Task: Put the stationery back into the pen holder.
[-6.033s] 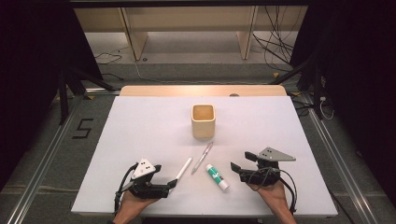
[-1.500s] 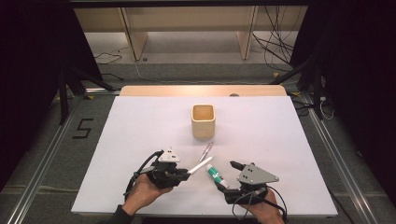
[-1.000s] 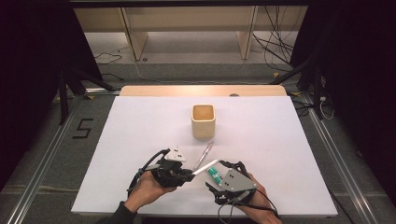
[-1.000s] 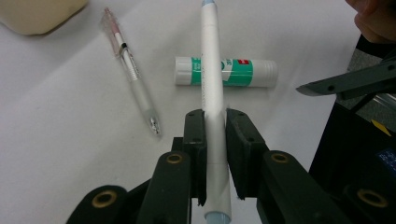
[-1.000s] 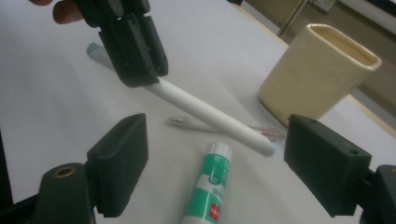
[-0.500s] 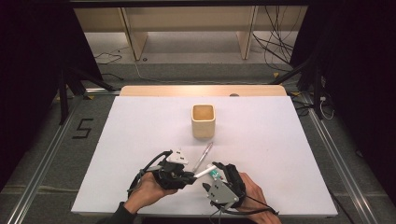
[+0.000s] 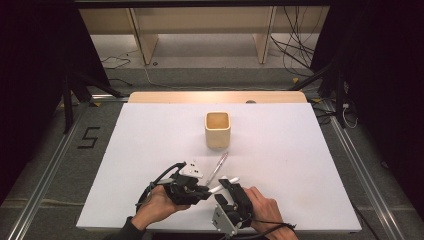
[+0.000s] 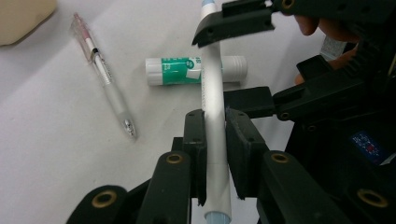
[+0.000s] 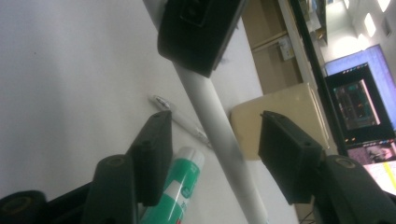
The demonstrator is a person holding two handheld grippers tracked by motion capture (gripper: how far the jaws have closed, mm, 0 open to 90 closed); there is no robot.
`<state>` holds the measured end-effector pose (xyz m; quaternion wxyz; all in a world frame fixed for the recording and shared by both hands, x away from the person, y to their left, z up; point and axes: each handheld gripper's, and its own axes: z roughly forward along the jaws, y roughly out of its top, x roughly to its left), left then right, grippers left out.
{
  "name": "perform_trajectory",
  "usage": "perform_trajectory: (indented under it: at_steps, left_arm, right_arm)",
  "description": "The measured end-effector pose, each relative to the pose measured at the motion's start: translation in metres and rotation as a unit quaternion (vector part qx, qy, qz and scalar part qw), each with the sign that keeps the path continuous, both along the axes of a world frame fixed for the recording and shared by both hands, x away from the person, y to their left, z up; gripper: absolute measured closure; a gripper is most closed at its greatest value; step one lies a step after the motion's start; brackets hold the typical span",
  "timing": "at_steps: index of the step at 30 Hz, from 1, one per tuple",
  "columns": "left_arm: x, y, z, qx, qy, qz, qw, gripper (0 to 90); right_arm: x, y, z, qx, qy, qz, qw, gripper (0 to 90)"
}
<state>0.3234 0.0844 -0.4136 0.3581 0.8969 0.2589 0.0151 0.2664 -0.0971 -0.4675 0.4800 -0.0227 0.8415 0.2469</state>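
Note:
My left gripper [image 7: 202, 192] [image 8: 215, 116] is shut on a white pen [image 7: 220, 187] [image 8: 211, 79], holding it just above the table near the front edge. My right gripper [image 7: 226, 185] [image 9: 212, 140] is open, with one jaw on each side of the pen's free end [image 9: 219, 130] and gaps on both sides. A green-and-white glue stick [image 8: 175, 71] [image 9: 180, 184] lies on the table beneath the pen. A clear pen [image 7: 218, 168] [image 8: 105, 79] [image 9: 184, 120] lies beyond it, pointing at the beige square cup [image 7: 217, 130] [image 9: 250, 123].
The white table top [image 7: 300, 165] spreads wide to the left, right and behind the cup. Its front edge runs just below both hands. A wooden strip [image 7: 165, 97] lines the far edge, with cables on the floor beyond.
My right gripper has swung left from beside the glue stick and turned, so its open jaws now straddle the white pen. My left gripper has kept hold of the pen, nearly still.

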Motion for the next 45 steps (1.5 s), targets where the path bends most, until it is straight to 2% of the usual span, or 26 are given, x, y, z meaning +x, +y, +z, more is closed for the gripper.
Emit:
perform_trajectory:
  at_steps: [2,4,6,12,13,14,15,18,20,21,23,27,29,30,34,35,38,41,43,44,45]
  left_arm:
    - [0.000,0.000,0.000,0.001,0.000,-0.001,1.0000,78.3]
    - [0.000,0.000,0.000,0.002,0.000,-0.002,1.0000,78.3]
    - [0.000,0.000,0.000,0.002,0.001,-0.003,1.0000,78.3]
    - [0.000,0.000,-0.001,0.010,0.005,-0.009,0.9999,78.3]
    - [0.000,0.000,-0.001,0.010,0.006,-0.010,0.9999,78.3]
    - [0.000,0.000,-0.001,0.011,0.005,-0.010,0.9999,78.3]
    - [0.000,-0.001,-0.001,0.010,0.007,-0.010,0.9999,78.3]
    - [-0.001,0.000,-0.001,0.011,0.007,-0.012,0.9999,78.3]
    - [-0.001,0.000,-0.001,0.010,0.008,-0.011,0.9998,78.3]
    - [-0.001,0.000,-0.001,0.010,0.009,-0.011,0.9998,78.3]
    - [-0.001,0.000,-0.001,0.012,0.010,-0.013,0.9998,78.3]
    - [-0.001,-0.001,-0.002,0.015,0.012,-0.018,0.9996,78.3]
    - [0.000,-0.001,-0.002,0.016,0.013,-0.019,0.9996,78.3]
    - [0.000,-0.001,-0.002,0.016,0.013,-0.019,0.9996,78.3]
    - [0.001,0.000,-0.004,0.009,0.017,-0.015,0.9997,77.7]
    - [0.001,0.000,-0.004,0.007,0.020,-0.013,0.9997,77.1]
    - [0.003,0.002,-0.005,0.011,0.026,-0.016,0.9995,70.5]
    - [0.002,0.004,-0.005,0.012,0.026,-0.009,0.9995,60.9]
    - [0.003,0.005,-0.004,0.008,0.027,-0.006,0.9996,56.5]
    - [0.002,0.006,-0.004,0.010,0.025,-0.007,0.9996,54.1]
    - [0.002,0.006,-0.003,0.014,0.022,-0.006,0.9996,51.6]
  right_arm:
    - [-0.001,0.002,0.000,-0.009,-0.009,0.005,0.9999,48.8]
    - [-0.003,0.004,-0.002,-0.014,-0.009,0.008,0.9998,51.3]
    - [-0.004,0.005,-0.002,-0.027,-0.021,0.010,0.9994,54.0]
    - [-0.006,0.008,-0.006,-0.047,-0.039,0.007,0.9981,60.6]
    - [-0.005,0.008,-0.006,-0.056,-0.046,0.016,0.9972,62.0]
    - [-0.006,0.009,-0.008,-0.053,-0.043,0.010,0.9976,63.5]
    - [-0.006,0.009,-0.007,-0.063,-0.053,0.017,0.9965,64.6]
    - [-0.007,0.010,-0.010,-0.068,-0.055,0.020,0.9960,67.4]
    - [-0.007,0.011,-0.010,-0.075,-0.065,0.027,0.9947,69.2]
    - [-0.007,0.011,-0.010,-0.079,-0.067,0.028,0.9942,70.0]
    - [-0.010,0.011,-0.013,-0.078,-0.054,0.014,0.9954,71.3]
    - [-0.008,0.012,-0.013,-0.098,-0.080,0.035,0.9914,75.1]
    - [-0.009,0.011,-0.015,-0.098,-0.077,0.030,0.9917,76.5]
    - [-0.008,0.011,-0.014,-0.106,-0.083,0.038,0.9902,77.1]
    - [-0.009,0.012,-0.017,-0.114,-0.087,0.036,0.9890,77.8]
    - [-0.010,0.011,-0.017,-0.115,-0.080,0.032,0.9897,77.8]
    - [-0.009,0.010,-0.017,-0.117,-0.085,0.030,0.9891,77.9]
    - [-0.008,0.007,-0.015,-0.106,-0.081,0.026,0.9907,78.0]
    - [-0.006,0.006,-0.013,-0.106,-0.087,0.028,0.9902,78.0]
    - [-0.008,0.005,-0.015,-0.102,-0.079,0.016,0.9915,78.0]
    - [-0.006,0.004,-0.014,-0.107,-0.087,0.024,0.9901,78.0]
